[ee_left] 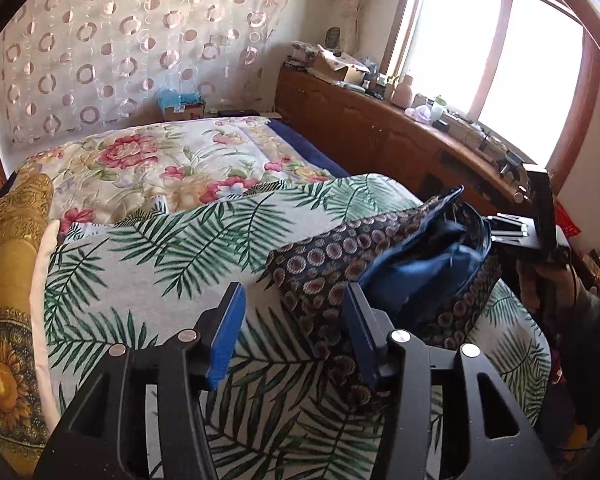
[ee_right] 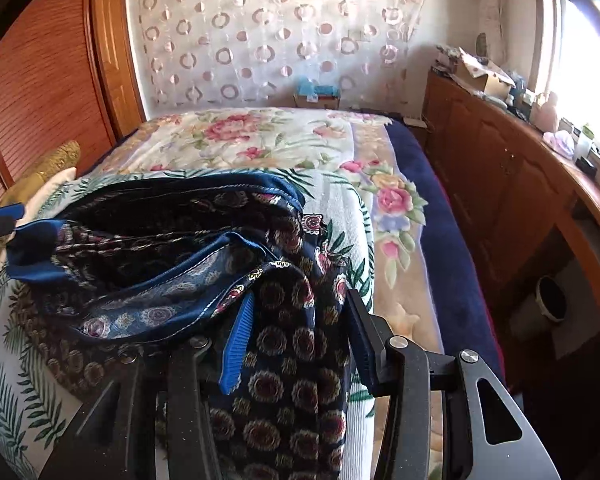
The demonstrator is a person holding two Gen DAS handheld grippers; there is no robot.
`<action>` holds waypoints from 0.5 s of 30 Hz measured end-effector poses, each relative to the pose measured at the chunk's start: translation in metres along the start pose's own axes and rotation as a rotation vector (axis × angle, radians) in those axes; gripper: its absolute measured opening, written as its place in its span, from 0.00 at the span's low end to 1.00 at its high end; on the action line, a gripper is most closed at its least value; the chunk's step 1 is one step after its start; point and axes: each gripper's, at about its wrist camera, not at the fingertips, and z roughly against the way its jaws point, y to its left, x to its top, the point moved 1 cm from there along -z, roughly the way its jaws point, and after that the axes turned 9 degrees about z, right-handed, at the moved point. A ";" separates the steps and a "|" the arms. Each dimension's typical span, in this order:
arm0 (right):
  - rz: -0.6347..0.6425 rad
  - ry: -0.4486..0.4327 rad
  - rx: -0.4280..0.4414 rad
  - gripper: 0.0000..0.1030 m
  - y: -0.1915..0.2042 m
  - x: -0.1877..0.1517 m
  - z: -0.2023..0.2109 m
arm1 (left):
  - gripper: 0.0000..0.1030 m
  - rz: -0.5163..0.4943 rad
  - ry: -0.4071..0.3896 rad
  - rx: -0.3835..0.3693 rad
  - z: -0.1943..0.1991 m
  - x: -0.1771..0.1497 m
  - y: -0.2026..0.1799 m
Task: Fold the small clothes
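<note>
A small dark-blue garment with a round medallion print (ee_left: 340, 272) lies bunched on a palm-leaf cloth (ee_left: 172, 248) on the bed. Its plain blue lining (ee_left: 420, 268) shows. My left gripper (ee_left: 296, 332) is open and empty, just left of the garment's near edge. My right gripper (ee_right: 300, 336) is open, with a fold of the garment (ee_right: 288, 344) lying between its blue pads (ee_right: 236, 348), not pinched. The garment's blue-trimmed opening (ee_right: 172, 248) gapes upward. The right gripper also shows in the left wrist view (ee_left: 532, 228), at the garment's far side.
A floral quilt (ee_left: 172, 160) covers the bed beyond the cloth. Yellow sunflower cushions (ee_left: 8, 280) lie at the left. A wooden cabinet (ee_left: 380, 132) with clutter runs under the window at the right. A wooden wardrobe (ee_right: 40, 80) stands left of the bed.
</note>
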 end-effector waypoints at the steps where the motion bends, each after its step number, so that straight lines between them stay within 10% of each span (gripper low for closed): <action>1: -0.018 0.001 0.013 0.46 -0.006 0.003 -0.003 | 0.50 -0.001 0.013 -0.003 -0.002 -0.002 0.001; 15: -0.086 0.005 -0.011 0.46 -0.017 0.006 -0.008 | 0.50 -0.027 0.080 0.001 -0.037 0.003 -0.004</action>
